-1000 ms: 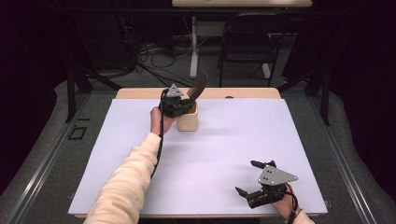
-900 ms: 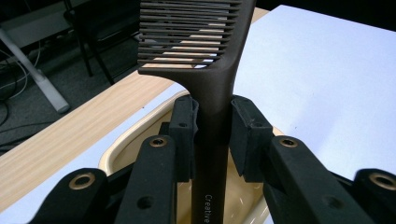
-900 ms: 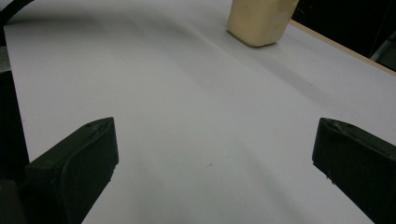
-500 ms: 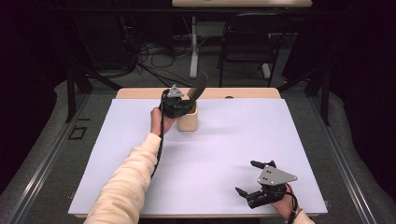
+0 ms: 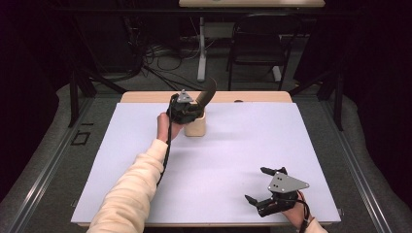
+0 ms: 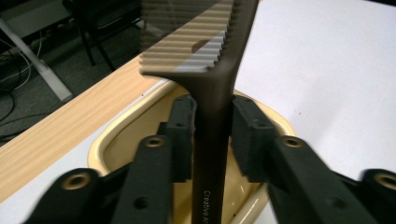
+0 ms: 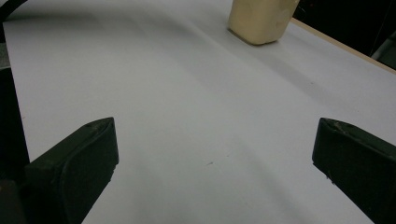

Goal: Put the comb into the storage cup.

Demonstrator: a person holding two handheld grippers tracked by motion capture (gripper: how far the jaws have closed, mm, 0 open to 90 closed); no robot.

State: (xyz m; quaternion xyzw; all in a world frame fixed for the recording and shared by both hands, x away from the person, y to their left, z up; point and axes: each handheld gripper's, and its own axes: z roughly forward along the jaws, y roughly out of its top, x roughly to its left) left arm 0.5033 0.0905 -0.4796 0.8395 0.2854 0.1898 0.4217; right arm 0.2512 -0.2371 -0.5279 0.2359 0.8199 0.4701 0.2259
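The right tongs [image 7: 215,154] stand wide open, one black jaw at each lower corner, with nothing between them but the bare white sheet [image 7: 187,107] covering the desk. Well ahead of the tongs, toward the right jaw's side, a pale yellow container [image 7: 261,18] sits on the sheet. Beyond it runs the desk's wooden edge [image 7: 336,44], with darkness behind.
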